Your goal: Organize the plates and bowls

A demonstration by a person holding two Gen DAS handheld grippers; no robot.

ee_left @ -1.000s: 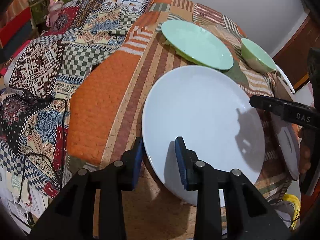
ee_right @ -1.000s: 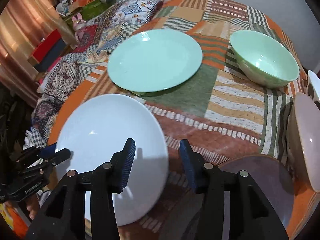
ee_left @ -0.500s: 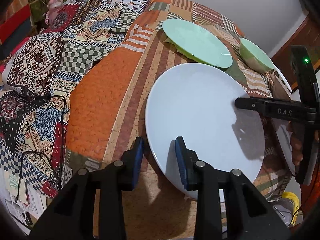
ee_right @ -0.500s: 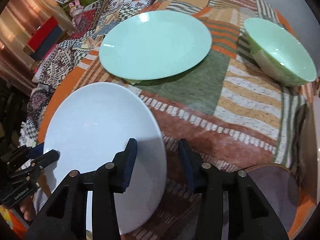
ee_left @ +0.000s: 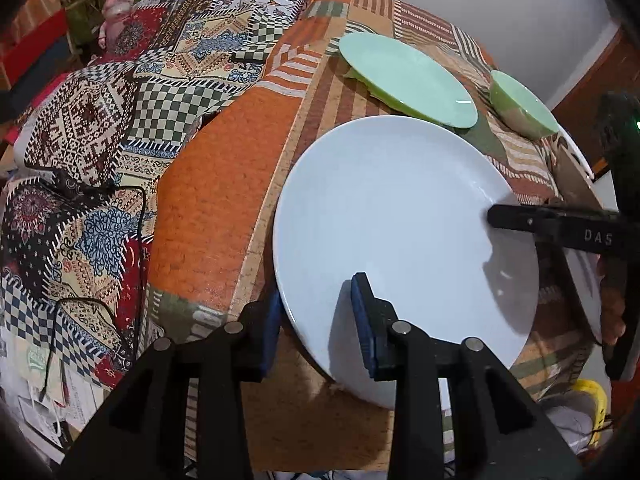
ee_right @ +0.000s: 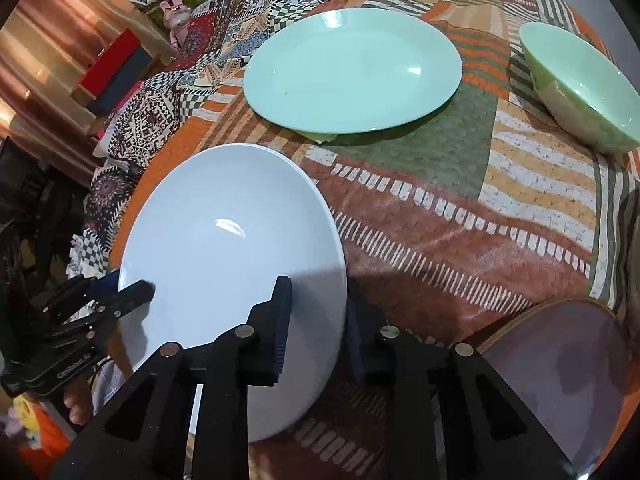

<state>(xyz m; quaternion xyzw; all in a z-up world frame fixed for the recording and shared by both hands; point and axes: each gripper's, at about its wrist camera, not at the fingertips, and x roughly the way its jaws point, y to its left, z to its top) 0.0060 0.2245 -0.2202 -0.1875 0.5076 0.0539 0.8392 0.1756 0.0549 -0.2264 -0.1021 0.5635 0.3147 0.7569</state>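
The left gripper (ee_left: 316, 312) pinches the lower-left rim of the round white plate (ee_left: 396, 216) while the right gripper (ee_right: 316, 320), jaws just closing, clamps its opposite edge, with the mint-green plate (ee_right: 352, 68) and green bowl (ee_right: 584, 88) in the frame's upper right on the patchwork tablecloth (ee_right: 460, 208).

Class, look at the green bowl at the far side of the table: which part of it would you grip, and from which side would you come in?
Grip the rim of the green bowl, coming down from above with one finger inside and one outside. It stands upright and open, its thin wall is the only narrow part, and the near edge is probably easiest, with bare tablecloth in front.
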